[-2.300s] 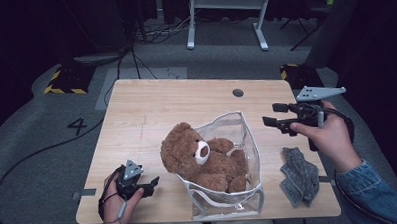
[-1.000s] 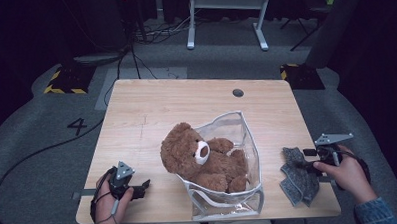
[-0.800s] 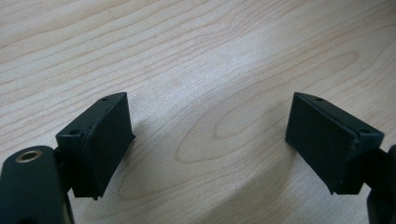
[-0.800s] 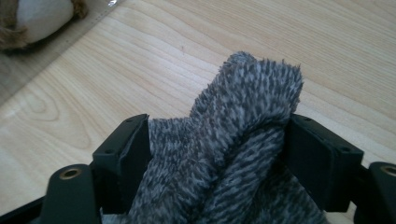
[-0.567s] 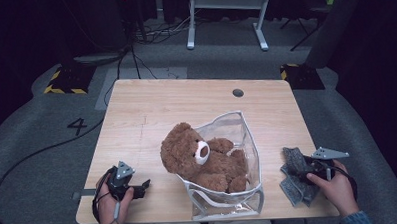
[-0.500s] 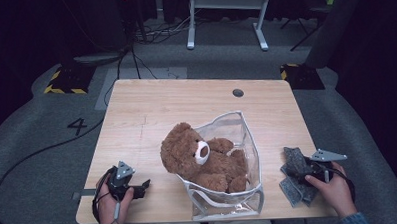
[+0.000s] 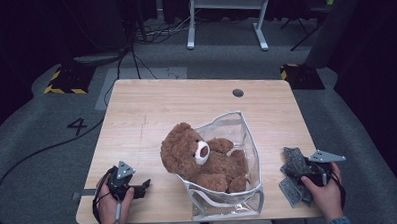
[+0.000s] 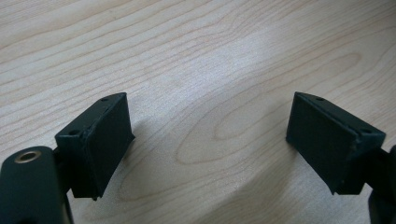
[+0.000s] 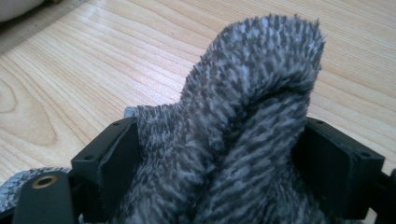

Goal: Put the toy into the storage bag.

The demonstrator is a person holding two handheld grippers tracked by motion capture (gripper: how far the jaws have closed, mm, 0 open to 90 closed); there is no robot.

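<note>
A grey fuzzy cloth (image 7: 293,194) lies crumpled at the table's right front corner. My right gripper (image 7: 294,170) rests low over it, held by a hand. In the right gripper view a raised fold of the cloth (image 9: 261,70) fills the gap of the right gripper (image 9: 224,140); its jaws have just been opening and stand wide, open around the fold. My left gripper (image 7: 143,187) lies at the front left of the table, and the left gripper view has the left gripper (image 8: 210,135) open over bare wood.
A brown teddy bear (image 7: 193,152) lies half inside a clear plastic bag (image 7: 248,135) at the front middle of the wooden table (image 7: 186,102). A small round hole (image 7: 238,92) sits near the far edge. Dark floor and cables surround the table.
My right gripper came down from above the table's right edge onto the grey cloth, and the cloth now stands between its jaws. The left gripper stayed at the front left.
</note>
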